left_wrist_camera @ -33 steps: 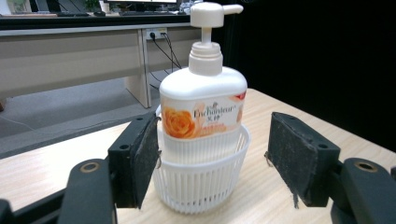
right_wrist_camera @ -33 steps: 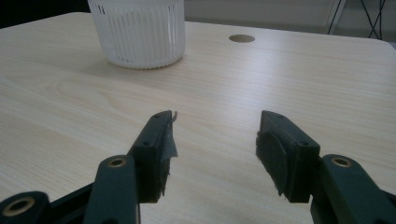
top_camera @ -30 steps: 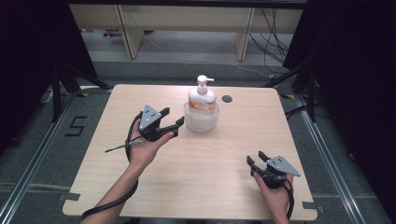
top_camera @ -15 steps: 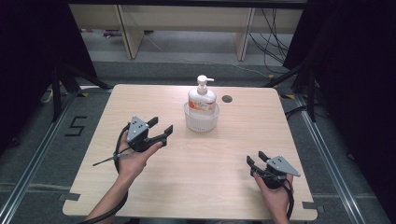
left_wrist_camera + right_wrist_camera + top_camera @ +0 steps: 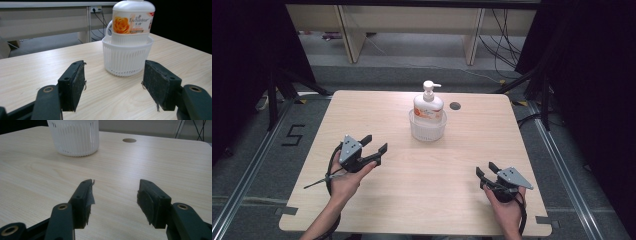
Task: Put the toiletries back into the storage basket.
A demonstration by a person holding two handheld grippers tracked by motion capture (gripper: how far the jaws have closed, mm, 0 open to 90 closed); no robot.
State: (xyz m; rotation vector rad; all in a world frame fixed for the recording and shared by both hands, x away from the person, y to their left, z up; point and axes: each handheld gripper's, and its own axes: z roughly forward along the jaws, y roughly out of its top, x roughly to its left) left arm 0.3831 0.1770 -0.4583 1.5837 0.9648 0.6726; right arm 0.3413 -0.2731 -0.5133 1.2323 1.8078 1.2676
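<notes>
Partly cropped pump bottle (image 5: 133, 21) in basket (image 5: 127, 58), basket top (image 5: 73, 135) cut off

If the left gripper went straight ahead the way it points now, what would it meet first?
Probably the white basket holding the soap bottle: the open left gripper frames it, with bare table between. Depth is unclear.

Over the last 1 second the left gripper (image 5: 374, 145) has drawn back from just beside the white basket (image 5: 428, 128) toward the person's side and the table's (image 5: 377, 107) left, so bare wood now lies between them; the left hand (image 5: 343, 176) came with it, and its jaws remain spread, pointing at the basket
</notes>
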